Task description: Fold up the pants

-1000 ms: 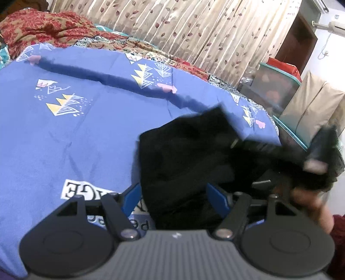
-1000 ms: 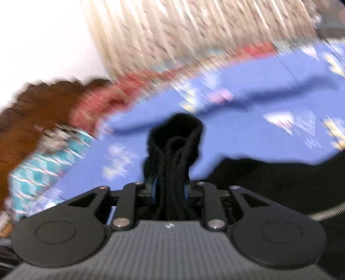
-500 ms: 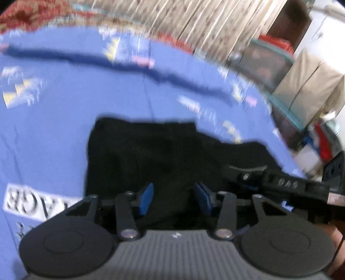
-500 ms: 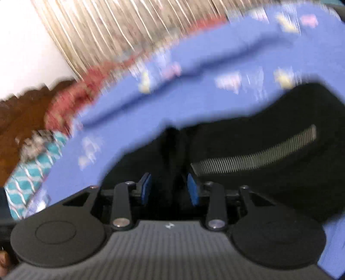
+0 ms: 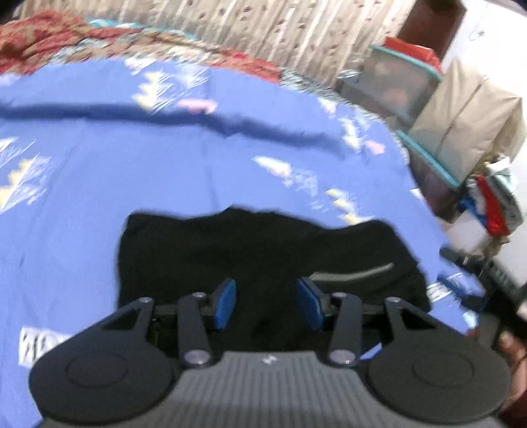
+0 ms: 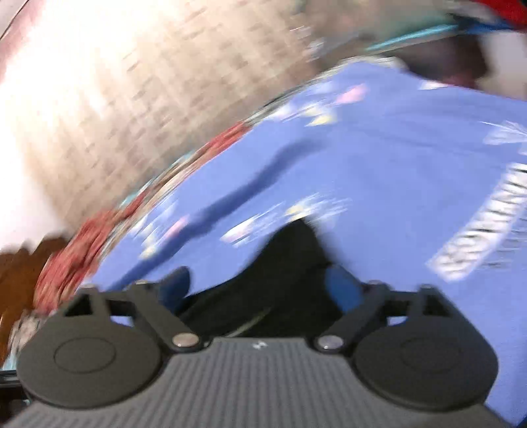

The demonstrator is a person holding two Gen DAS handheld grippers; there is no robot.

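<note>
The black pants [image 5: 263, 250] lie folded in a compact bundle on the blue patterned bedsheet [image 5: 131, 164]. My left gripper [image 5: 265, 303] is open, its blue pads just over the near edge of the pants, holding nothing. My right gripper [image 6: 260, 286] is open wide, with a corner of the pants [image 6: 290, 263] showing between its fingers but not clamped. The right gripper's body also shows at the right edge of the left wrist view [image 5: 487, 273]. Both views are blurred by motion.
A floral curtain [image 5: 263, 29] hangs behind the bed. A red patterned blanket [image 5: 36, 36] lies at the far left. Storage boxes [image 5: 405, 79] and a beige covered item [image 5: 467, 112] stand off the bed's right side.
The right gripper let go of the pants bunch it held and opened wide, swinging away. The left gripper narrowed slightly and pulled back. The pants now lie flat, folded over.
</note>
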